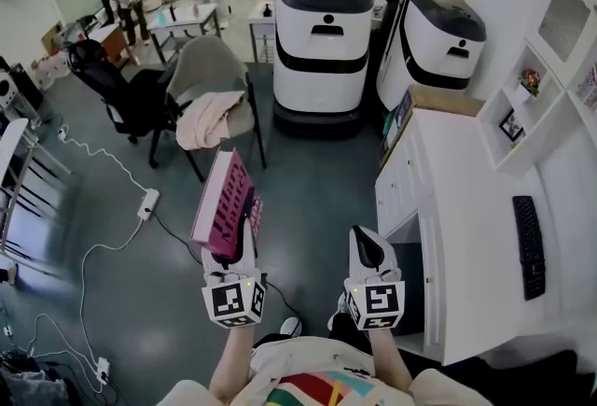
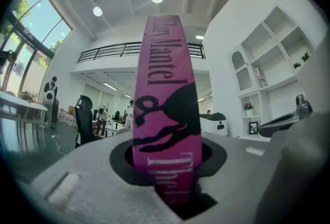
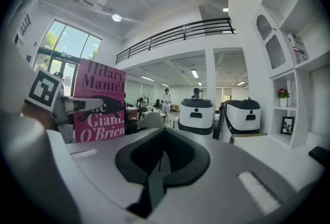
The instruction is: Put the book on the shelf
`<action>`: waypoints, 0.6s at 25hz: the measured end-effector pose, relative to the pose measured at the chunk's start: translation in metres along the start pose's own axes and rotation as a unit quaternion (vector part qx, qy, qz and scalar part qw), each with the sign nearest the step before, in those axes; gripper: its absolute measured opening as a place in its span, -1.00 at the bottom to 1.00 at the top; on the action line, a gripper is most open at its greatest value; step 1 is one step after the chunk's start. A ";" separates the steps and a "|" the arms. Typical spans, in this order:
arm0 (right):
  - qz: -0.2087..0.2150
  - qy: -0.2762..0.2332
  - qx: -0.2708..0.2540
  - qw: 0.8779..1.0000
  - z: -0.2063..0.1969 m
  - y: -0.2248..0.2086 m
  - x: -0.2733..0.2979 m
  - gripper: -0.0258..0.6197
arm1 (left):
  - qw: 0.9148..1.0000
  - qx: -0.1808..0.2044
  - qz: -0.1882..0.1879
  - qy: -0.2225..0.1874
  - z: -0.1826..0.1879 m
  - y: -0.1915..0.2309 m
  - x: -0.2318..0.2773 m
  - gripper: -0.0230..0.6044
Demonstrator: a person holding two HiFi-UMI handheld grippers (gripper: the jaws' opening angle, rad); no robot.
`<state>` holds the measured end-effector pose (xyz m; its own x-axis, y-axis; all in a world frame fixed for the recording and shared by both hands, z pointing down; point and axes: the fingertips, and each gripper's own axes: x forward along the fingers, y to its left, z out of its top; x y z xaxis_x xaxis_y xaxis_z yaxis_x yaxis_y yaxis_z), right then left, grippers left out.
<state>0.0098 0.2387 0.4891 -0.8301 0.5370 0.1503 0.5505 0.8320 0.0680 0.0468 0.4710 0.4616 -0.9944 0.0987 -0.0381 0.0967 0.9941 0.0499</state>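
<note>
The pink paperback book with black lettering (image 1: 222,199) stands upright, clamped at its lower end between the fingers of the left gripper (image 1: 239,250). It is held over the grey floor (image 1: 121,301), well apart from the white wall shelf (image 1: 546,129). The right gripper (image 1: 369,245) has its fingers together, with nothing between them. One shelf compartment holds a small black picture frame (image 1: 510,125). The compartment above it holds a little pot of flowers (image 1: 531,80).

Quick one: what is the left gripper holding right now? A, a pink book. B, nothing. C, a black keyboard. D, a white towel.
A: the left gripper is shut on the pink book, whose spine stands upright between its jaws.
</note>
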 end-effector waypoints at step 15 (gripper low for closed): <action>0.053 -0.027 0.013 0.998 0.012 -0.120 0.075 -0.91 | 0.997 0.054 0.035 -0.041 0.040 -0.098 0.073 -0.47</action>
<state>-0.1195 0.1804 0.4808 -0.7708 0.6291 0.1009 0.6343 0.7725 0.0286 -0.0338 0.3826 0.4140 -0.9786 0.1680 -0.1192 0.1752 0.9831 -0.0528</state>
